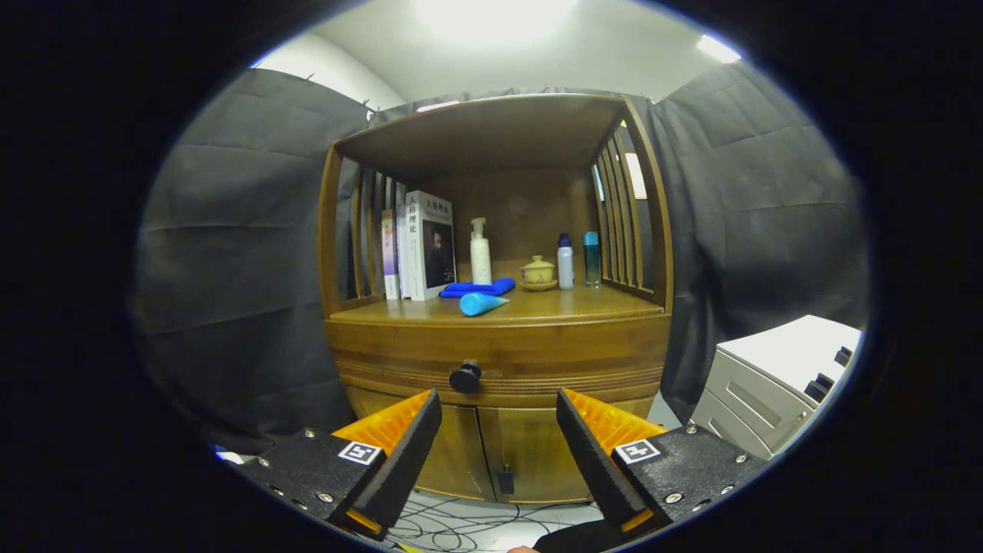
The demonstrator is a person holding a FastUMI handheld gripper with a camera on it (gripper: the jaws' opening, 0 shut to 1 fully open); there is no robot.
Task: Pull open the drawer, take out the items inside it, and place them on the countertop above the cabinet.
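Drawer [499, 357], centre frame: curved, glossy wood front, closed, with a round dark knob [465, 377]. Gripper [499, 430], lower centre: fingers spread wide, holding nothing, short of the cabinet, the knob just beyond the gap. Tabletop [584, 306] above carries a blue tapered tube [481, 303], a rolled blue cloth [478, 288], upright books [426, 246], a pump bottle [480, 252].

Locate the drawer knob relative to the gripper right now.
In the gripper view, the drawer knob sits on the closed drawer front, below the countertop, beyond the open gripper and nearer its left finger.
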